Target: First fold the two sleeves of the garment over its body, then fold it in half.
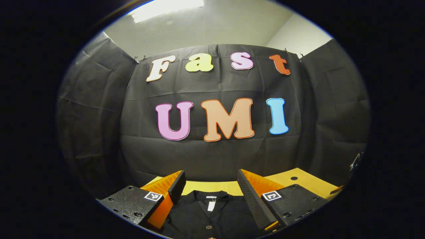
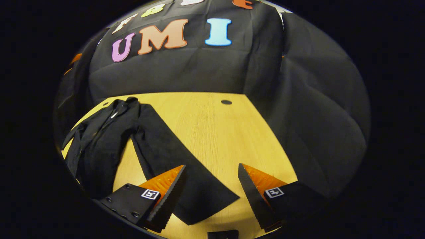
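Evidently nothing folded yet; black garment (image 2: 99,139) lies flat on yellow worktop (image 2: 212,132), collar toward booth wall; one sleeve (image 2: 179,166) spread outward across wood, cuff end just ahead of right tongs (image 2: 211,196); right tongs spread wide, holding nothing, hovering above cuff; left tongs (image 1: 211,196) also spread, empty, above collar (image 1: 211,199) and button placket; fabric looks light, soft, limp, likely to sag and crease; best hold judged at cuff edge, pinching both layers, then dragging sleeve over body.
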{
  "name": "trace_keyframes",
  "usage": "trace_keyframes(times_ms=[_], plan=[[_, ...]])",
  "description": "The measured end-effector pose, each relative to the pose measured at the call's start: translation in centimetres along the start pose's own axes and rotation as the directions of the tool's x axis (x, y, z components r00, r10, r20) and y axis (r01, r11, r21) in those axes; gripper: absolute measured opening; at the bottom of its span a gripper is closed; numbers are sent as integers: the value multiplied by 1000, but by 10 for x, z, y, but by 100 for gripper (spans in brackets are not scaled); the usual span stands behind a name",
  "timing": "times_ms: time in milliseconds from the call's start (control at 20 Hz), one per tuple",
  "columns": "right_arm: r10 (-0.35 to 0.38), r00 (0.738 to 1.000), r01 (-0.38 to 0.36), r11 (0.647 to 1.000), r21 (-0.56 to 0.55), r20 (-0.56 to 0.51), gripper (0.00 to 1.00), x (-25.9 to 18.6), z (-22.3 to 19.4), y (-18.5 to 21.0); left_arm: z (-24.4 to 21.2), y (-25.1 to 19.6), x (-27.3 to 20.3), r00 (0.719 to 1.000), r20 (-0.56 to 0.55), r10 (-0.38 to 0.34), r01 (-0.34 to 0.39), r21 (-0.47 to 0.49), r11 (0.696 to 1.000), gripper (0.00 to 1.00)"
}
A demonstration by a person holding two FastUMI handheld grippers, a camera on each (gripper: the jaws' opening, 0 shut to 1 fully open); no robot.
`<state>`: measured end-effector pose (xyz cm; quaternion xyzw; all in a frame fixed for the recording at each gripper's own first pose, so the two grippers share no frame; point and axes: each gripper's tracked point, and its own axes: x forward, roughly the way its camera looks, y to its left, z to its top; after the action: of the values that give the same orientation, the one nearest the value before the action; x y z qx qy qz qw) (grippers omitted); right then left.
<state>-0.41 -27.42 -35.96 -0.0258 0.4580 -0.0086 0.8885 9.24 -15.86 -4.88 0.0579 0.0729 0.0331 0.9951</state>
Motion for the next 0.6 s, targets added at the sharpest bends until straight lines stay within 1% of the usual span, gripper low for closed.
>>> trace_keyframes(times_ms=[150,200,250,300,350,400,450,550,600], plan=[[20,996,-21,1000,-8,-82,99,18,-23,-4,-1,-14,5,1000,-7,4,-3,16,1000,93],[31,993,-31,1000,0,-118,99,22,-27,-3,-1,-18,6,1000,-8,6,-6,24,1000,92],[58,983,-58,998,7,-177,99,27,-37,3,-2,-21,7,1000,-9,9,-8,31,999,93],[62,986,-59,998,22,-155,99,25,-33,1,-2,-24,7,1000,-10,9,-8,35,999,93],[71,990,-66,997,39,-124,100,33,-26,5,-2,-28,7,1000,-13,7,-6,36,999,93],[72,984,-64,997,50,-165,77,35,-30,7,-2,-30,7,1000,-15,3,-2,34,999,93],[78,986,-69,995,68,-145,55,41,-27,16,-3,-31,7,1000,-17,-1,1,34,999,93],[62,987,-52,996,70,-146,10,44,-22,25,-2,-26,7,1000,-13,4,-4,39,999,92],[79,984,-67,995,81,-160,5,45,-21,30,0,-23,8,1000,-9,5,-5,38,999,92]])
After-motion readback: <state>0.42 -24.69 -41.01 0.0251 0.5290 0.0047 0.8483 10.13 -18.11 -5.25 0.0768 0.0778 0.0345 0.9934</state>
